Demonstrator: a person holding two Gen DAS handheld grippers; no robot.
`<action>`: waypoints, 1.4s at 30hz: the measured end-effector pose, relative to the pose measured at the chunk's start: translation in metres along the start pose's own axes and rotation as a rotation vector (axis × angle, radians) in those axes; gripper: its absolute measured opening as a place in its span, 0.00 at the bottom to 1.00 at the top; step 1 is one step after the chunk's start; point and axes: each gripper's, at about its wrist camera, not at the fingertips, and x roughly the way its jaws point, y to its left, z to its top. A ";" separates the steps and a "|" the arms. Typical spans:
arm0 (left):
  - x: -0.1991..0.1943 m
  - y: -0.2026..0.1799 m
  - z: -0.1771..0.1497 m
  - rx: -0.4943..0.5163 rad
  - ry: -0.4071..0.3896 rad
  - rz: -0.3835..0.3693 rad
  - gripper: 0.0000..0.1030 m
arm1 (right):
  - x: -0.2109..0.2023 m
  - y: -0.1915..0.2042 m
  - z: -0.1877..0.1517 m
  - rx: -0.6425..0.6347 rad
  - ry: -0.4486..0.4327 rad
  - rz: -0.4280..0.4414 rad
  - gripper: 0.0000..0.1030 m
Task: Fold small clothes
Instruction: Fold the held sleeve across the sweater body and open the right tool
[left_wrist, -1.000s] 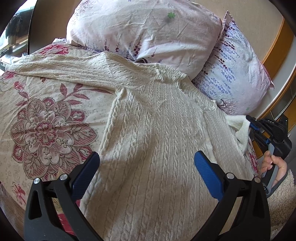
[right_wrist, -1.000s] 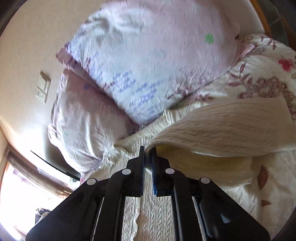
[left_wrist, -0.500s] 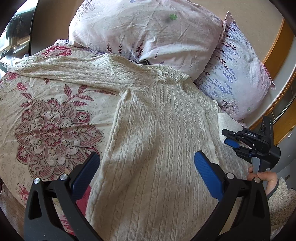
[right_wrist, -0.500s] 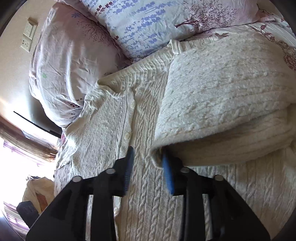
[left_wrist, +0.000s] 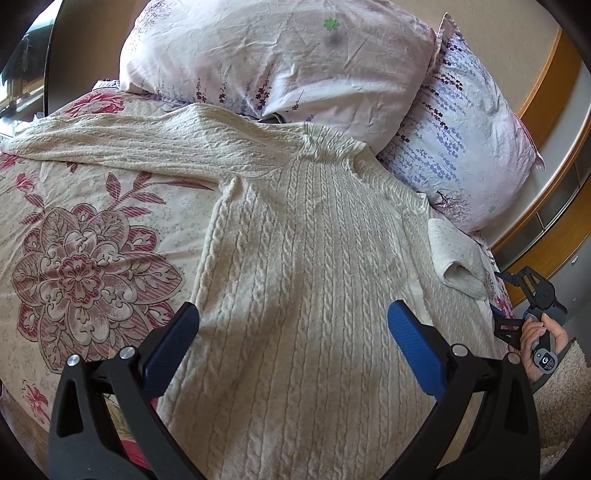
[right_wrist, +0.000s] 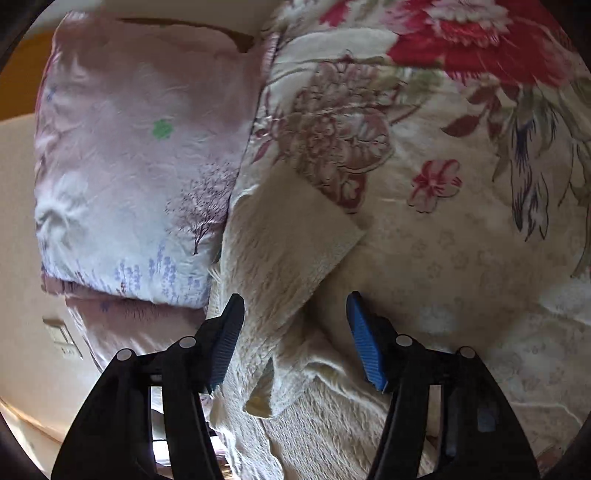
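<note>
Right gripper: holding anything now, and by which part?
Nothing. The right gripper has its jaws apart, pads clear of the sweater; the sleeve lies loose between them.

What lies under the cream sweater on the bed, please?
The sweater lies on a floral bedspread, which shows beside it. Its collar reaches the pillows. Whatever lies beneath its body is covered.

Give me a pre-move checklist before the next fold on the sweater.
1. Right tool jaws apart, pads clamping nothing: ok.
2. Right sleeve folded onto the sweater body: not ok, it lies at the body's edge beside the pillow.
3. Left sleeve spread flat on the bedspread, not yet folded: ok.
4. Left tool open, hovering over the sweater's lower half, holding nothing: ok.
5. Sweater body lying flat: ok.
6. Hem position: cannot tell, hidden behind the left tool.
</note>
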 end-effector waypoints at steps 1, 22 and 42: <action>0.000 0.002 0.001 -0.003 0.001 0.001 0.98 | 0.002 -0.001 0.003 0.004 -0.016 0.004 0.52; -0.015 0.048 0.027 -0.018 -0.005 -0.007 0.98 | 0.117 0.205 -0.220 -0.988 0.170 0.021 0.08; 0.038 -0.020 0.075 0.171 0.012 -0.083 0.98 | 0.031 0.109 -0.020 -0.632 -0.127 -0.406 0.45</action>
